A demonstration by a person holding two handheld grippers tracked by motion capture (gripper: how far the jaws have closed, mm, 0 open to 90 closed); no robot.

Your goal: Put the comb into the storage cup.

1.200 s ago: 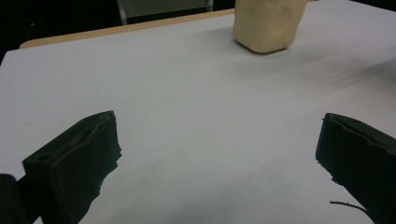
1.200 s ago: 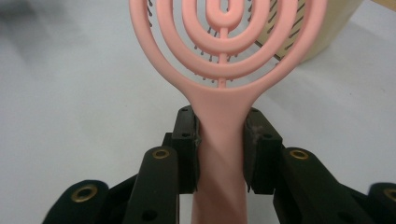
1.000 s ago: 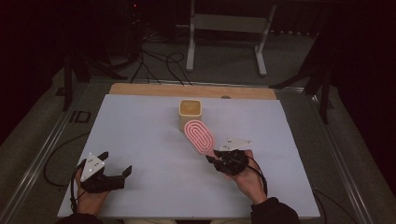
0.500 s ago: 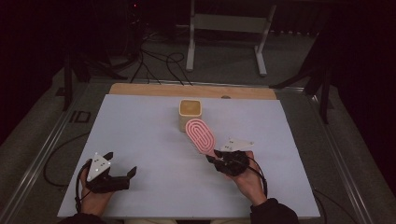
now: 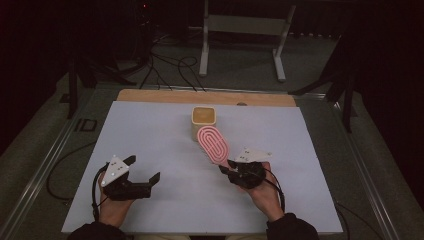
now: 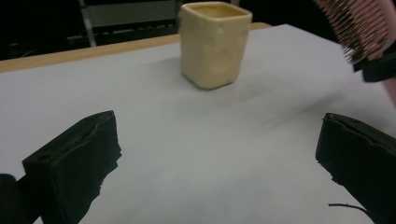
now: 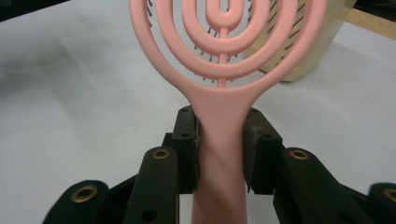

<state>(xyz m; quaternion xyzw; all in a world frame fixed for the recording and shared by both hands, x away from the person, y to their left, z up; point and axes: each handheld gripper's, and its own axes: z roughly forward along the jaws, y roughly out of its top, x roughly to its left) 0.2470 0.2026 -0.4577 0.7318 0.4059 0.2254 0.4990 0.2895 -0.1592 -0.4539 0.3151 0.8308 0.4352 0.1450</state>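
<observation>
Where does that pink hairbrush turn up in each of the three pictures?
High view: pink hairbrush at centre, handle in the right tongs.
Left gripper view: its bristles at the top right corner.
Right gripper view: brush upright, centre, handle clamped.
Shared landmark: the cream cup behind it.

Pink hairbrush [image 5: 213, 144] with concentric oval loops, pale yellow cup [image 5: 203, 121], white table [image 5: 150, 140], black hand-held gripper [image 5: 227, 169]

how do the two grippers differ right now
The right gripper is clamped on the pink hairbrush by its handle; the left gripper holds nothing, its jaws wide apart. The right one sits near the cream cup, the left farther away. Both are black and hand-held.
</observation>
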